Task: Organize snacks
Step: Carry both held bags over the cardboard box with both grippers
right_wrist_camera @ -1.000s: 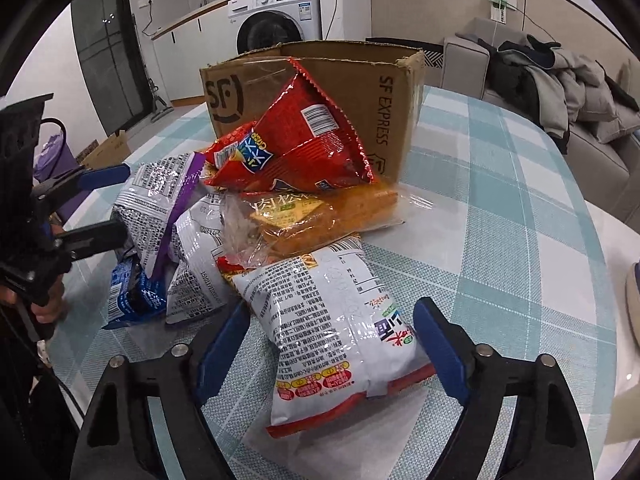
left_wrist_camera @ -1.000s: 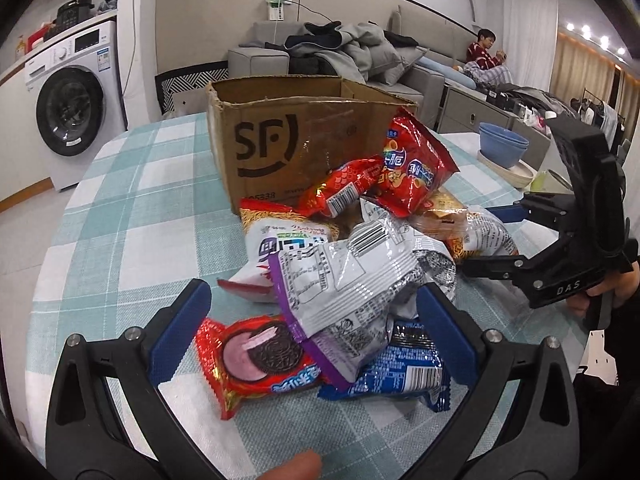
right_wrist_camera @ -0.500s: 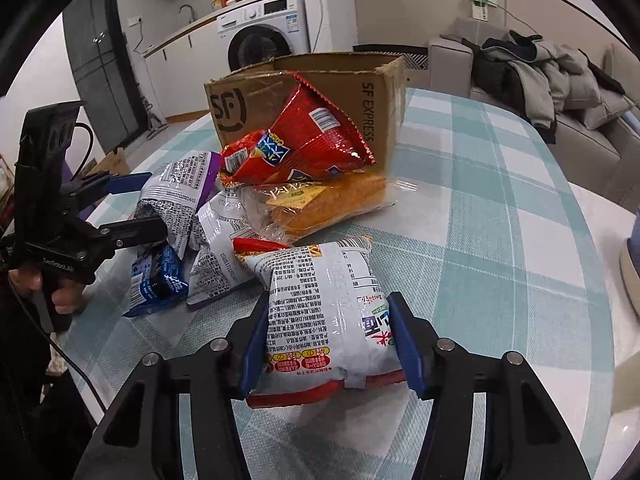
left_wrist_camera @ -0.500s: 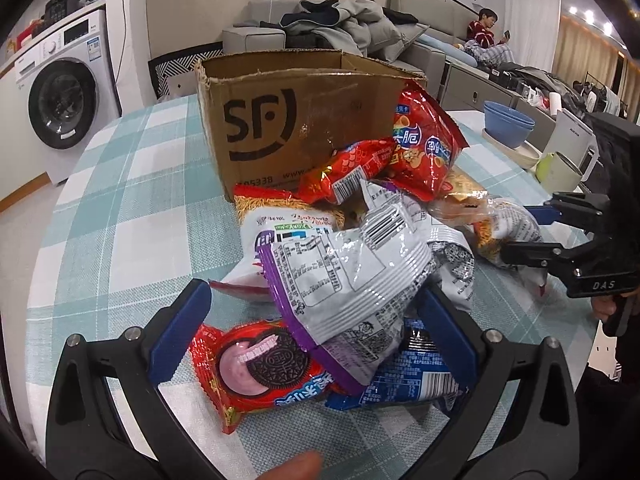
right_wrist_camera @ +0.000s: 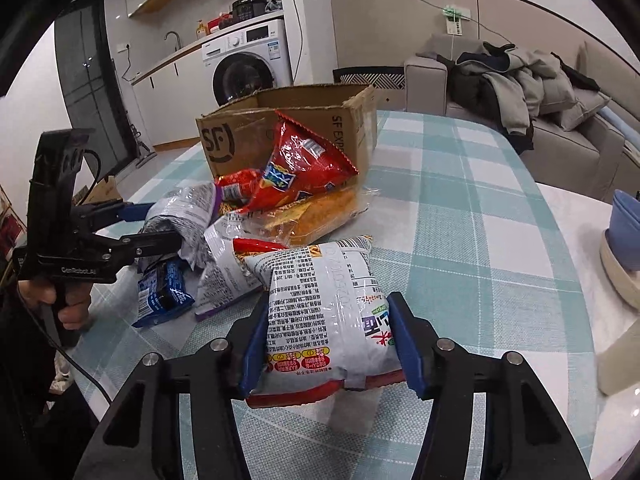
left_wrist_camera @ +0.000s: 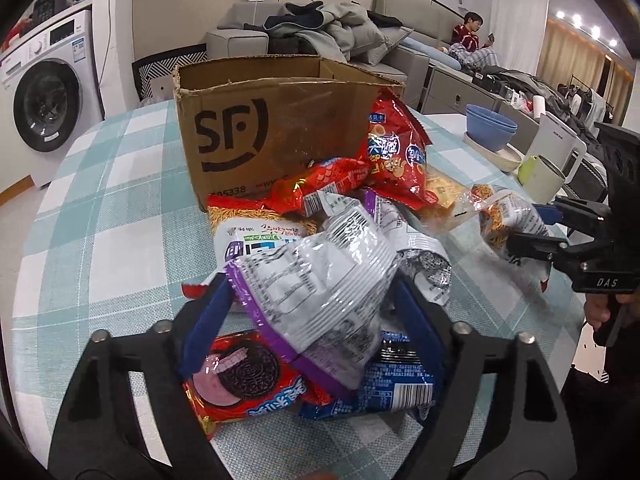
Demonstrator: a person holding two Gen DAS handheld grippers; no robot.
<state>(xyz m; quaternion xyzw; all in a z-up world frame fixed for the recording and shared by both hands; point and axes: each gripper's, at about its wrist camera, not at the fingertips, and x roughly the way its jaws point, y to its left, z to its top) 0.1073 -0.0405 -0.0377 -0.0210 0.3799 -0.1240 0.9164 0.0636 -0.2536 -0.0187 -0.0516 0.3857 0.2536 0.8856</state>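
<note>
On the teal-checked table stands an open brown cardboard box printed "SF" and "SF EXPRESS". The right tool clamps a white instant-noodle packet; the left tool squeezes a silver purple-edged snack bag above a red Oreo pack.

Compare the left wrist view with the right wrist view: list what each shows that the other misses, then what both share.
Only the left wrist view shows the Oreo pack, the white kettle and the person on the sofa. Only the right wrist view shows the sink tap and the printed back of the noodle packet that the right gripper clamps. Both show the SF cardboard box, the red chip bag, the washing machine and the silver-purple bag clamped by the left gripper.
</note>
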